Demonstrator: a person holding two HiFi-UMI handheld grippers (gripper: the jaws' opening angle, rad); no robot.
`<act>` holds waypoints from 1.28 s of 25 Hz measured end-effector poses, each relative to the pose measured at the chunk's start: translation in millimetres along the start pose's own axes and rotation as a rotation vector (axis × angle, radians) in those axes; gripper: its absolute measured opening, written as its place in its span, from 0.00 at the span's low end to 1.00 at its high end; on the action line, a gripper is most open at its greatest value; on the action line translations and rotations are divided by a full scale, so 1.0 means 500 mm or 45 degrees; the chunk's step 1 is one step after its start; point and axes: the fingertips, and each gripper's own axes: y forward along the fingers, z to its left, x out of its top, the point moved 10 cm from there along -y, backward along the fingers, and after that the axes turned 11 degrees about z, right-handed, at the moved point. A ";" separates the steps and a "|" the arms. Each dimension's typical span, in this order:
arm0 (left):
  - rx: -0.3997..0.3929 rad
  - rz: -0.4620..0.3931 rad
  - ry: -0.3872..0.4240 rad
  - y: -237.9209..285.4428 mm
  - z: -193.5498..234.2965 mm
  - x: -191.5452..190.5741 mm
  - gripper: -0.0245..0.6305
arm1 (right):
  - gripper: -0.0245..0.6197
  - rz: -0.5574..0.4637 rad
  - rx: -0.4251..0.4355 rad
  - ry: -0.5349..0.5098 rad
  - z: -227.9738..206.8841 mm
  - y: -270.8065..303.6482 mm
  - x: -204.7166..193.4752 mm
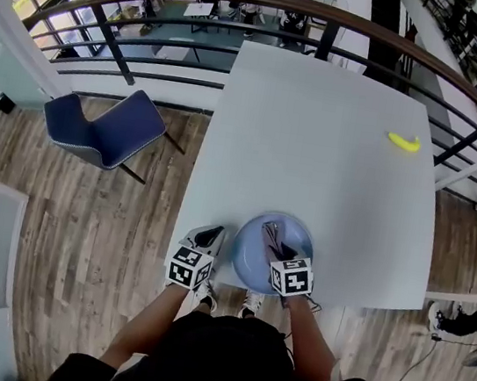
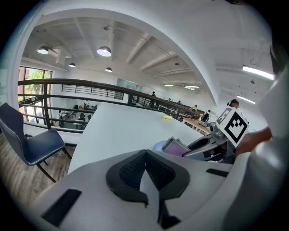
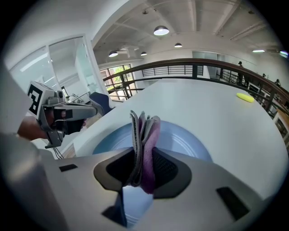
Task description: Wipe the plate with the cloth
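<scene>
The plate [image 1: 250, 262] is pale blue and sits at the 6 o'clock end of the white worktop [image 1: 318, 135], with its near rim right at the worktop's near edge. The cloth [image 3: 145, 144] is grey and purple, folded, and stands upright over the middle of the plate. The fingers of your right gripper [image 3: 143, 158] are clamped on it from both sides. No view shows whether the cloth's lower edge touches the plate.

Your left gripper [image 2: 145, 155] is at the plate's 9 o'clock, just beside the rim and apart from it, over the worktop's near left corner. Its fingers are pressed together at the tips with nothing between them.

From the plate's 10 o'clock round to 2 o'clock the worktop lies bare and wide. The one thing on it is a small yellow thing [image 1: 403, 142] at about 1 o'clock, well apart from the plate and near the right edge. A dark curved railing [image 1: 248, 5] runs past the worktop's far edge at 12 o'clock. Off the left edge, at about 10 o'clock, a blue chair [image 1: 105, 130] stands on the wooden floor [image 1: 100, 227].
</scene>
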 end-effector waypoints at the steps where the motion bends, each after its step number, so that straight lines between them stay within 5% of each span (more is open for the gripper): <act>1: 0.003 0.004 -0.004 -0.002 0.005 -0.003 0.06 | 0.23 0.001 0.020 -0.014 0.012 0.005 0.006; 10: 0.029 0.033 -0.043 -0.028 0.011 -0.042 0.06 | 0.23 0.052 0.132 -0.160 0.109 0.035 0.013; 20: 0.025 0.058 -0.044 -0.028 0.017 -0.055 0.06 | 0.22 0.102 0.157 -0.169 0.117 0.043 0.003; 32: -0.026 0.071 0.006 0.000 0.001 -0.037 0.06 | 0.23 0.082 0.005 -0.039 0.024 0.017 -0.017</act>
